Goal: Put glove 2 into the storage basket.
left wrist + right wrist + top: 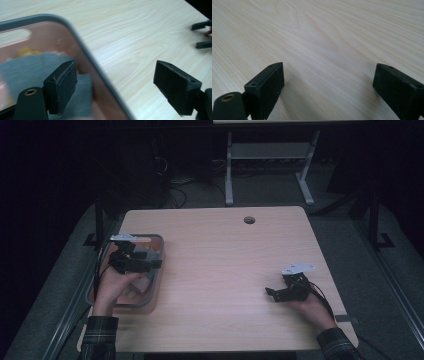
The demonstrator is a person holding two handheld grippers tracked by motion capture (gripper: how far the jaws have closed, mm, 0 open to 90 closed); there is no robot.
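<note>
High view shows the left claw (150, 261) over a pink tray with a grey rim (161, 265) at the left edge of the counter (225, 265), while the right claw (270, 292) rests low on the bare wood, well apart from the tray. In the left claw view the jaws stand wide apart with nothing pressed between them; one jaw hangs above the inside of the tray (82, 42) and the other above the counter (130, 32), so the rim passes under the gap. Below the inner jaw lies a grey cloth (30, 70), folded or crumpled, soft in look, and behind it a small yellow thing (27, 52) that is too blurred to name. I judge that the step in hand is work on the content of the tray, with the cloth loose and not gripped. The next move probably calls for bringing both jaws inside the rim before closing, otherwise the rim will be pinched. In the right claw view the jaws are also apart and empty over plain wood (319, 42).
</note>
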